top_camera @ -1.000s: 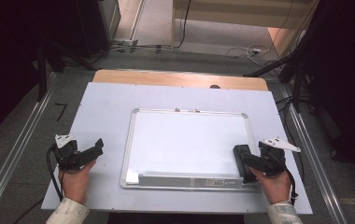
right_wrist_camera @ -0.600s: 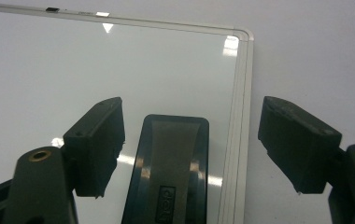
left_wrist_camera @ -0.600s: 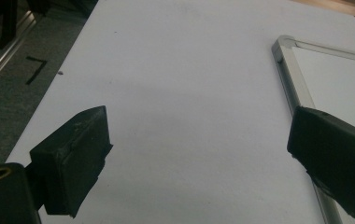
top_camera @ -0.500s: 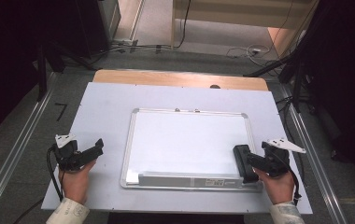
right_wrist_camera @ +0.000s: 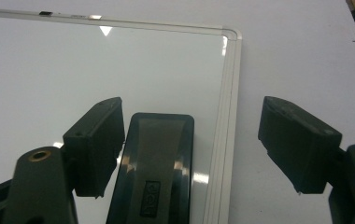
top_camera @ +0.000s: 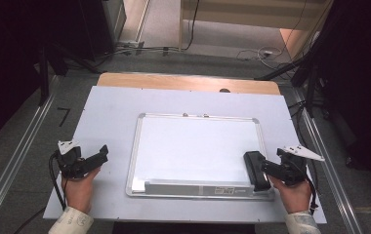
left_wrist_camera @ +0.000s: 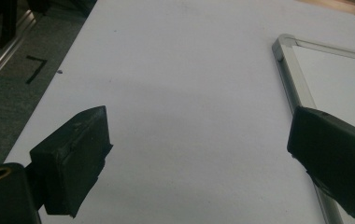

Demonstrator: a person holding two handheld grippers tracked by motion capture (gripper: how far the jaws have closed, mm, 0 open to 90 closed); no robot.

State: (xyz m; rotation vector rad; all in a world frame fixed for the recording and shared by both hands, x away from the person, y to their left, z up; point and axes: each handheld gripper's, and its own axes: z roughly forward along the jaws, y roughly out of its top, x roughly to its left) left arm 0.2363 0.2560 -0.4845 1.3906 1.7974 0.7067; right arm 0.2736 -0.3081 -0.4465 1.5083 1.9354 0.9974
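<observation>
Left gripper: jaws spread, gripping nothing, resting on the white table mat left of the whiteboard, likely waiting.
Whiteboard: flat at the mat's centre, surface blank.
Eraser: black, lying on the board's near right corner beside the frame.
Right gripper: jaws wide, straddling the eraser, 1 jaw beside it, not clamped; probably lined up to grasp it.
</observation>
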